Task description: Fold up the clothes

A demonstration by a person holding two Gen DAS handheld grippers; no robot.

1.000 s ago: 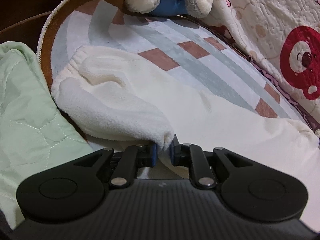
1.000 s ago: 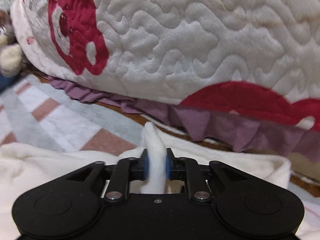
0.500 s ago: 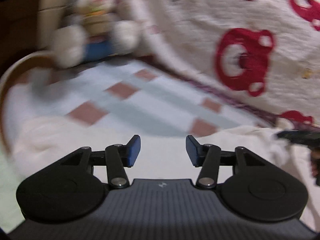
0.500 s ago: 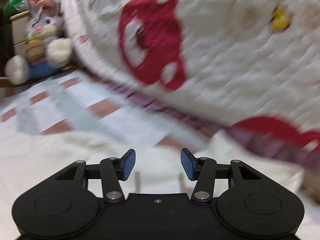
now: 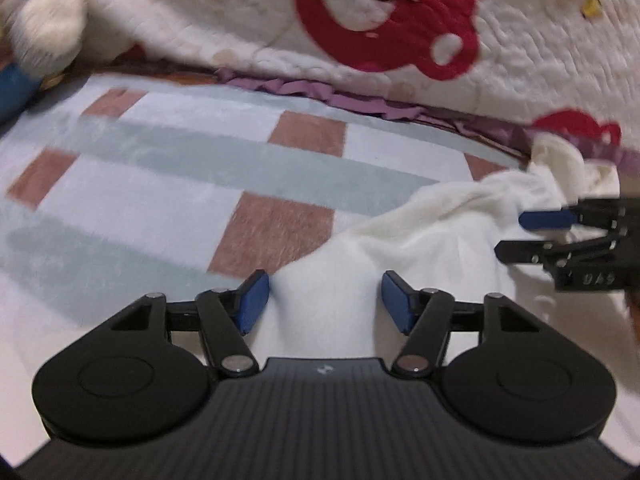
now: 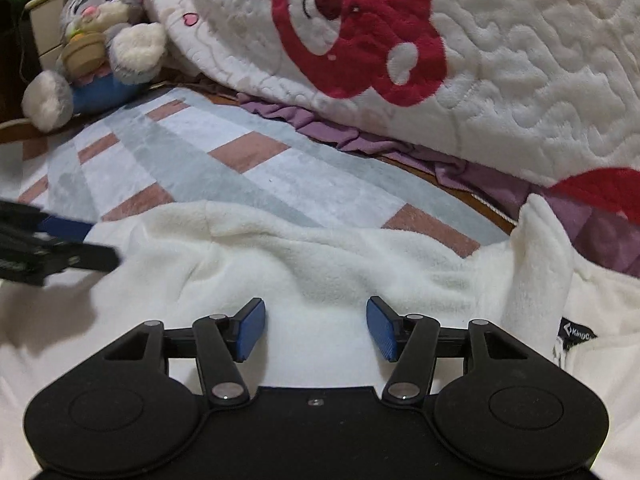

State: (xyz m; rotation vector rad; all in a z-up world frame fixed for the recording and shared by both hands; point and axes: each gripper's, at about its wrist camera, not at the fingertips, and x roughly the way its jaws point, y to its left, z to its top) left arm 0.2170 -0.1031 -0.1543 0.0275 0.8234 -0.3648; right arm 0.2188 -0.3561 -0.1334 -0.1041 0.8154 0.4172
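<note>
A cream fleece garment [image 6: 320, 264] lies spread on a checked blanket [image 6: 224, 160]; in the left wrist view the garment [image 5: 440, 232] fills the lower right. My left gripper [image 5: 325, 298] is open just above the fleece, nothing between its blue pads. My right gripper [image 6: 316, 326] is open too, hovering over the garment's middle. A corner of fleece [image 6: 540, 240] stands up at the right, near a small black label [image 6: 576, 336]. Each gripper shows at the edge of the other's view: the right gripper [image 5: 528, 232] at the right, the left gripper [image 6: 88, 240] at the left.
A thick white quilt with red bears [image 6: 480, 60] and a purple frill [image 6: 360, 140] is piled along the far side. A plush rabbit [image 6: 100, 40] sits at the far left, in front of a pale piece of furniture [image 6: 44, 24].
Both grippers were shut on folds of the fleece a second ago; they have let go and opened. Both have pulled back, and the left one has swung right toward the quilt.
</note>
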